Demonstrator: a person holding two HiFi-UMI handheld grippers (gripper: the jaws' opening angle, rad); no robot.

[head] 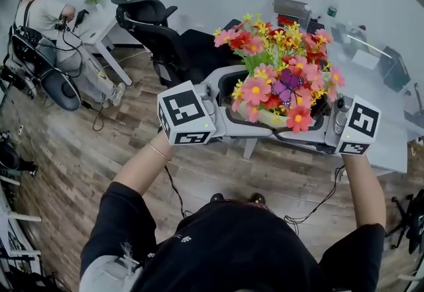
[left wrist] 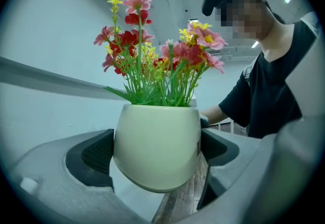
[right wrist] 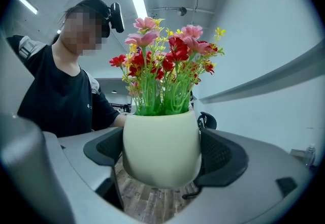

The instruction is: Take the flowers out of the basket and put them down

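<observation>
**Pot held in mid-air by both grippers; a drop was the main risk**

Head view: the left gripper and right gripper each pinched the pot from its own side; the pot hung in front of the person, above the wooden floor; the flowers stood upright in it and spread over both grippers; no basket showed. A slip looked the likeliest failure; the pot's wall seemed smooth and rounded, so if either grip eased it could tip or fall. The blooms also hid the spot below, so a blind set-down might have landed it on an edge.

Left gripper view: the jaws were closed on the pot, dark pads touching its widest part; its base hung free over floorboards; green stems filled its mouth.

Right gripper view: these jaws clamped the same pot, pads touching both sides; the pot sat level; stems and blooms packed it, with no soil visible.
</observation>
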